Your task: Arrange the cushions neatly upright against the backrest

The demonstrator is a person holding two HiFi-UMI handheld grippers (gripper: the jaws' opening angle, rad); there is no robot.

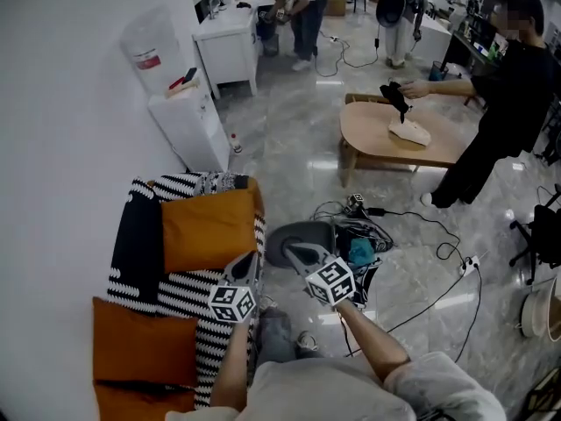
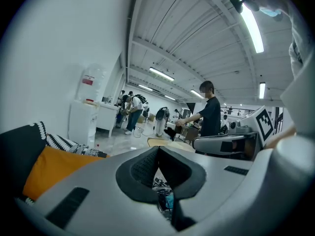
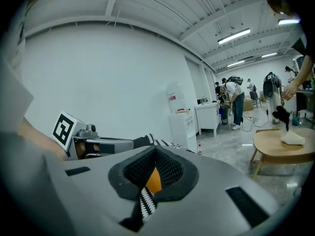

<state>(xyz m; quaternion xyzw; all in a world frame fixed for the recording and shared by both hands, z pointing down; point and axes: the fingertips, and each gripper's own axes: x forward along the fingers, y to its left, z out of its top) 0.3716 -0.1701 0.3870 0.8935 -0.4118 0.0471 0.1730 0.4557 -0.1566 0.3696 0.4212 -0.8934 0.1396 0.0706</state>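
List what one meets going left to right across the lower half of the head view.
Near orange cushion → left gripper → right gripper → white power strip → black chair.

We hold the left gripper (image 1: 249, 261) and right gripper (image 1: 290, 253), jaws together, at the edge of the patterned sofa (image 1: 180, 295). An orange cushion (image 1: 209, 229) lies on it ahead of them, with a second orange cushion (image 1: 140, 340) nearer us.

Lower orange cushion (image 1: 140, 347), at the near end of the striped sofa (image 1: 180, 292), is cut off by the bottom edge; the wearer's left forearm (image 1: 230, 368) hides the sofa's front edge; the heap of objects (image 1: 359, 246) on the floor beside the sofa is too small to identify.
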